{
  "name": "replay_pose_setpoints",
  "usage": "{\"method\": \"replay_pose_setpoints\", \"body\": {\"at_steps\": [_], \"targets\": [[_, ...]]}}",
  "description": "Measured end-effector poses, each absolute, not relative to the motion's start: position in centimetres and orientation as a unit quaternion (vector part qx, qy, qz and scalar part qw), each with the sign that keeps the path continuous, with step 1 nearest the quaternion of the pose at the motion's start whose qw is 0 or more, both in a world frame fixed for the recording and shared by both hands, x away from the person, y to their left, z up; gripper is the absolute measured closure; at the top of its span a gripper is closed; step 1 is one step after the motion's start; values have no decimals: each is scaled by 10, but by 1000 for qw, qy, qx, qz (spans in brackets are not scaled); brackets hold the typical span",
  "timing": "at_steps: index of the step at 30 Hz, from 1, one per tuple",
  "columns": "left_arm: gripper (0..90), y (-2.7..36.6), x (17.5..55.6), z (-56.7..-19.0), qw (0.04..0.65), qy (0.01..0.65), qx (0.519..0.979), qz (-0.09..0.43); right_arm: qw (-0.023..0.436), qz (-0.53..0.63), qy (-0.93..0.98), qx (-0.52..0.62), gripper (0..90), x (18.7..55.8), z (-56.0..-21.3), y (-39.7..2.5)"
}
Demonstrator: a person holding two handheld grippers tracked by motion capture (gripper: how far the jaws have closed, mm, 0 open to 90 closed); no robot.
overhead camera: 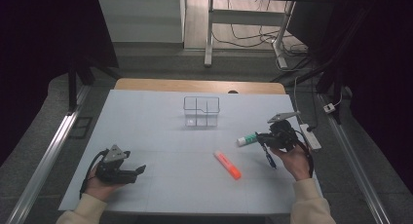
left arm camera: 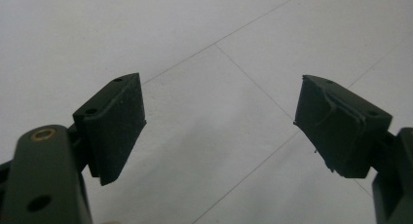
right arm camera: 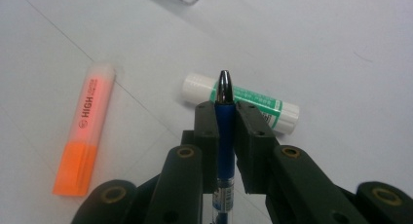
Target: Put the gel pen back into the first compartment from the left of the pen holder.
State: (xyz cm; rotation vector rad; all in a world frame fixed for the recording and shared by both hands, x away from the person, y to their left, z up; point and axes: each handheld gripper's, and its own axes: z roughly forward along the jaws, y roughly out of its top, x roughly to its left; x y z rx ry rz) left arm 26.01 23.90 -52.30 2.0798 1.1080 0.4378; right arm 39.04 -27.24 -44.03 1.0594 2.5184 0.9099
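Blue pen (right arm camera: pixel 224 131) — pinched in the right hand-held gripper (right arm camera: pixel 225 118), glue stick (right arm camera: pixel 241 103) at 12 o'clock — left hand-held gripper (left arm camera: pixel 220 121) spread wide.

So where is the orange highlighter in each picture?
High view: the orange highlighter lies on the white table, right of centre, nearer the right claw.
Left gripper view: not in it; this picture has the open left claw over bare table.
Right gripper view: at the left, lying flat.
Shared landmark: the green-and-white glue stick, lying just beyond the blue pen.
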Motion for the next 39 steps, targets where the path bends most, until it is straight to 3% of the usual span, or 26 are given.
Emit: {"method": "replay_pose_setpoints", "body": {"at_steps": [39], "targets": [[183, 238, 261, -523, 364, 432, 808, 170, 149, 439, 810, 359, 801, 384, -417, -260]]}}
